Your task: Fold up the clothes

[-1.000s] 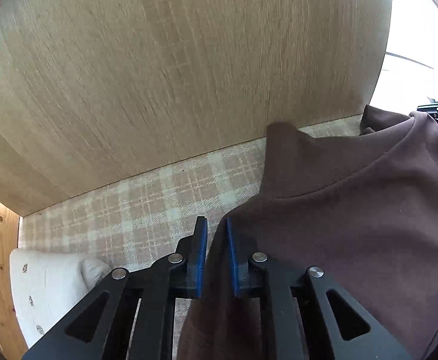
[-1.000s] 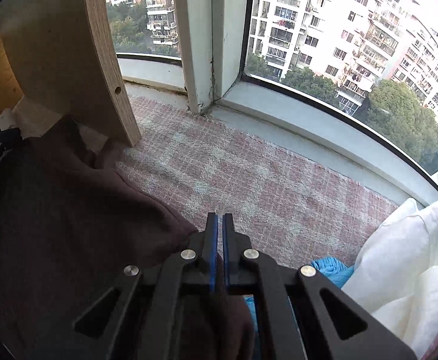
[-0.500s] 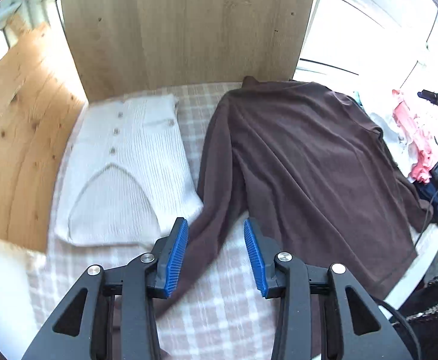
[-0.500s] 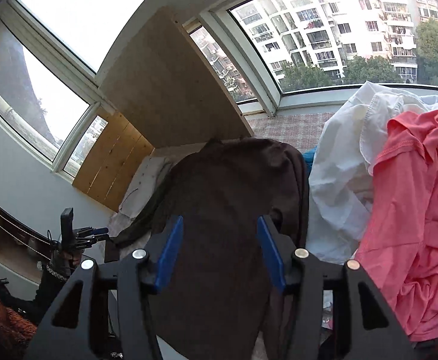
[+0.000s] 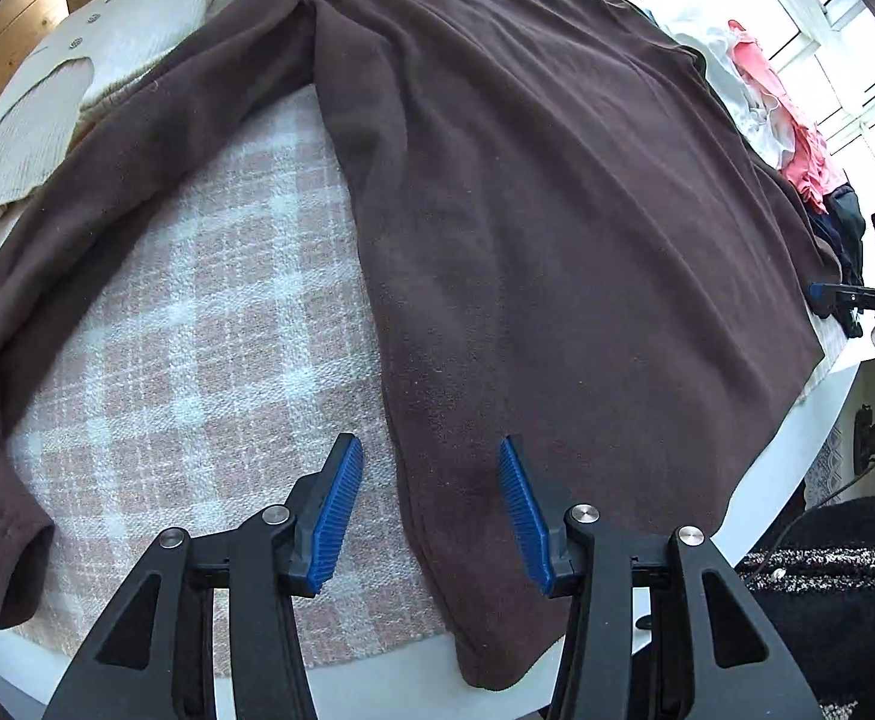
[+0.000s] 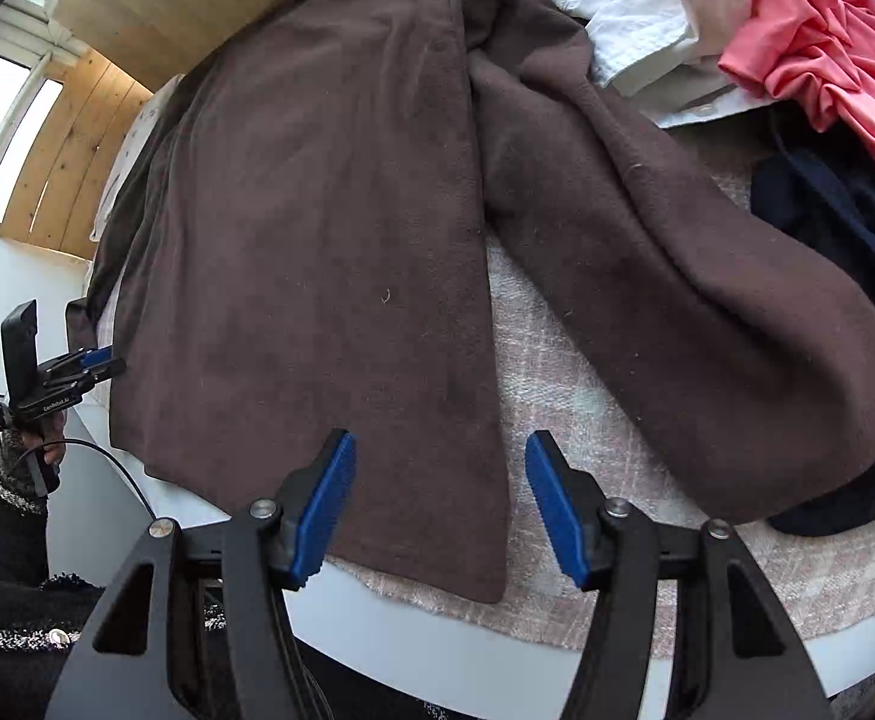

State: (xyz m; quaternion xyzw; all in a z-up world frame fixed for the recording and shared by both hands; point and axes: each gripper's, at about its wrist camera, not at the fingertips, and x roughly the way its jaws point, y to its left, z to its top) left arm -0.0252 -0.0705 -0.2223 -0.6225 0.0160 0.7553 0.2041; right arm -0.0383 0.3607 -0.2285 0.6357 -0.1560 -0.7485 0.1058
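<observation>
Brown top (image 5: 557, 192): spread flat on a plaid cloth (image 5: 209, 312) over the white worktop (image 5: 377, 681); hem at 6 o'clock, collar end cut off at 12.
Left claw (image 5: 425, 513): jaws closing, though parted and clear of the fabric; the top's side edge lies below the gap.
Right claw (image 6: 437, 510): open, empty, above the opposite hem corner.
Sleeves: one (image 5: 77, 192) runs toward 8 o'clock, the other (image 6: 677, 252) toward 4.
White knit (image 5: 77, 72): at 10 o'clock, partly under the sleeve.
Clothes pile (image 6: 767, 30): at 1 o'clock, white, pink and navy, cropped.
</observation>
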